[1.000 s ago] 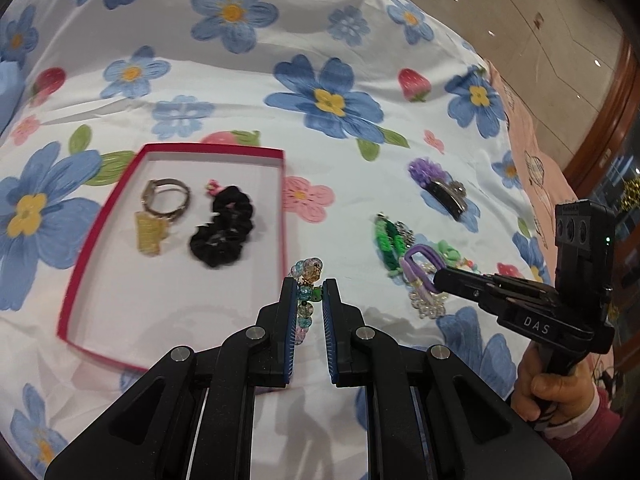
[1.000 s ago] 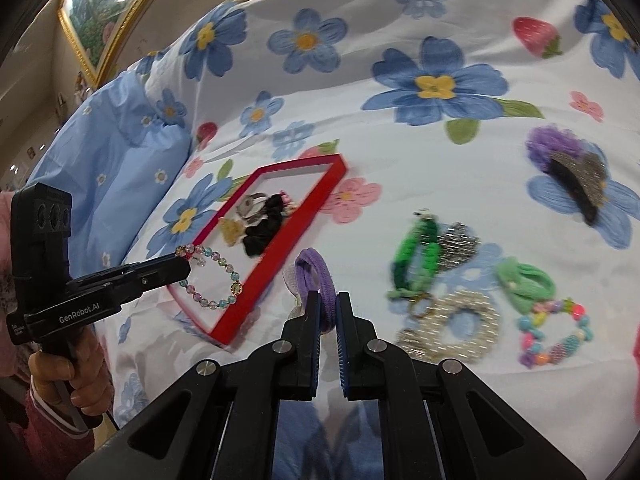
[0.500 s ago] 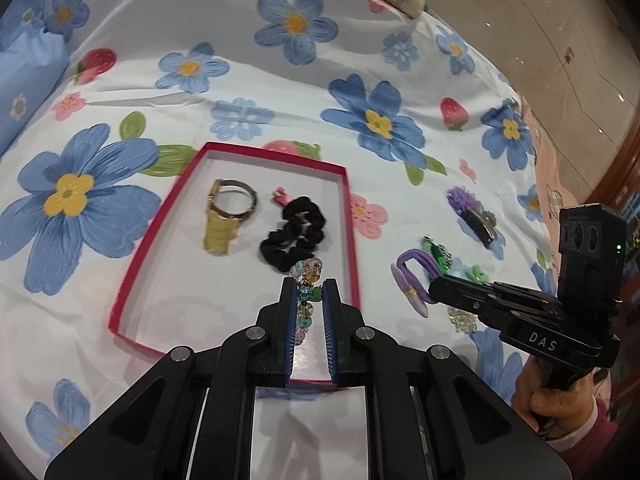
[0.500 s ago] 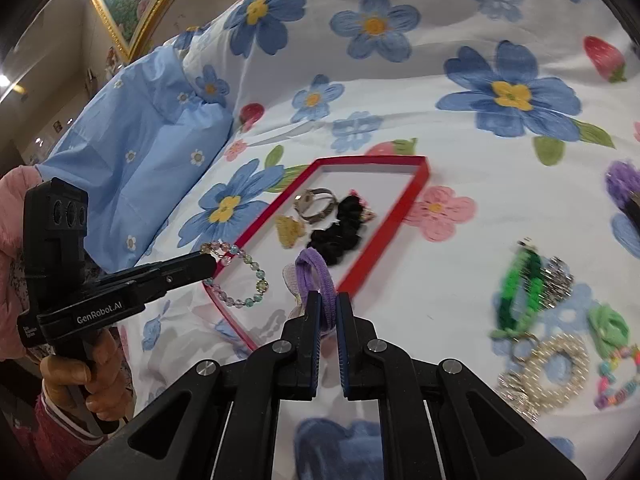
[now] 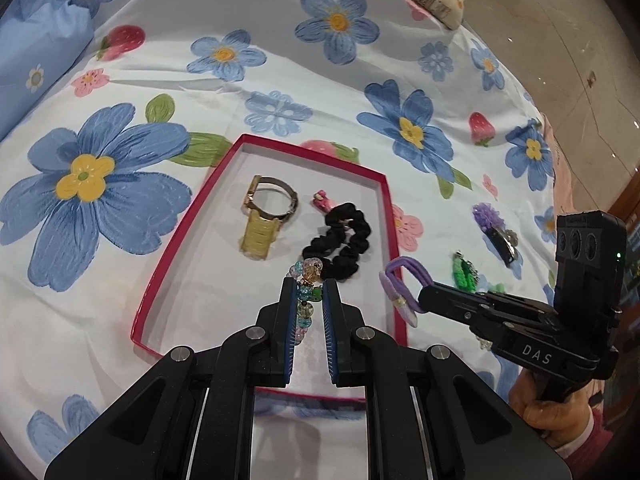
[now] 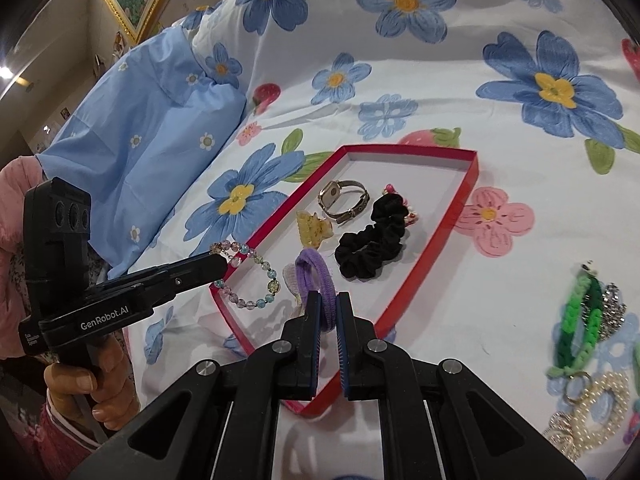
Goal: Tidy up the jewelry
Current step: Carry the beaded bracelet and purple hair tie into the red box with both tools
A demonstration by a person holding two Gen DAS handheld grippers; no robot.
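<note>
A red-rimmed white tray [image 5: 172,248] [image 6: 432,264] lies on the flowered bedsheet. It holds a gold watch [image 5: 276,200] [image 6: 344,200], a yellow hair claw [image 6: 314,230] and a black scrunchie [image 5: 344,242] [image 6: 374,242]. My left gripper [image 5: 310,284] [image 6: 222,262] is shut on a pastel bead bracelet [image 5: 306,280] [image 6: 256,280], held over the tray's near part. My right gripper [image 6: 329,300] [image 5: 420,300] is shut on a purple hair tie [image 6: 318,280] [image 5: 402,284], held above the tray's right rim.
To the tray's right lie a green braided band [image 6: 576,320] [image 5: 464,272], a pearl bracelet [image 6: 592,412] and a purple hair clip [image 5: 494,228]. A blue pillow [image 6: 140,140] lies at the left. The bed edge and floor [image 5: 580,60] are at the far right.
Both grippers have moved left toward the tray with their items. The bracelet now hangs over the tray's inside and the purple hair tie has reached the tray's right rim.
</note>
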